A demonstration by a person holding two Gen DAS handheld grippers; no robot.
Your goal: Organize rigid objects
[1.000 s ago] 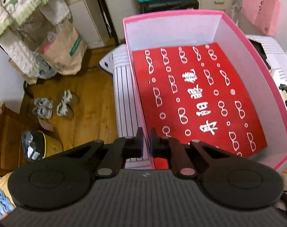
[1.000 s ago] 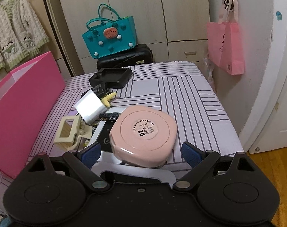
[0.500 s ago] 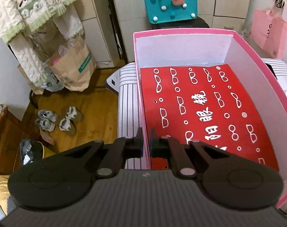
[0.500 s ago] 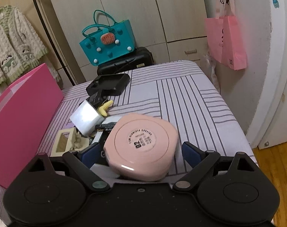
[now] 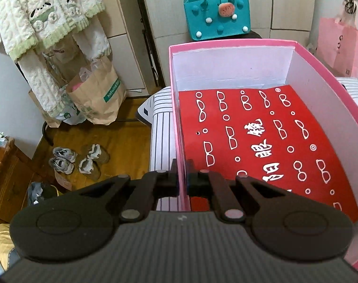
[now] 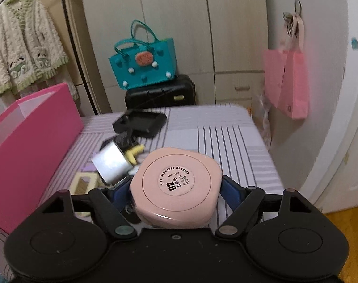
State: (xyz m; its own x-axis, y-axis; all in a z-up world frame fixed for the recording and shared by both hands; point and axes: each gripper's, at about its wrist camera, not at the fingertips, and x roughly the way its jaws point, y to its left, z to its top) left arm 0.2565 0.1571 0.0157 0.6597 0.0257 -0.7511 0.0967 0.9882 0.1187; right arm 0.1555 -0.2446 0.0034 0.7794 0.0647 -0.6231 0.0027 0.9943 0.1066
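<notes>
- Step: the right gripper [image 6: 175, 189] is closing its fingers on the pink compact [image 6: 176, 186], centre frame, lifted clear of the bed [image 6: 226, 132].
- The left gripper [image 5: 182, 184] is clamped on the box [image 5: 226, 66] wall, lower centre.
- Next, I judge: carry the compact left and release it inside the box.
- The compact is smooth, hard and rounded; the box is stiff card.

Right wrist view: motion blur over the far half. The black tray [image 6: 141, 123] and the dark item just before it have smeared outlines; type not determinable. Pink compact [image 6: 176, 187] covers the inner faces of the blue pads [image 6: 228, 192], so contact is not visible. The beige frame [image 6: 84, 184] is partly behind the claw body.

Left wrist view: red printed sheet [image 5: 261, 141] near edge hidden by the claw; pink box [image 5: 179, 127] cut off at right.
</notes>
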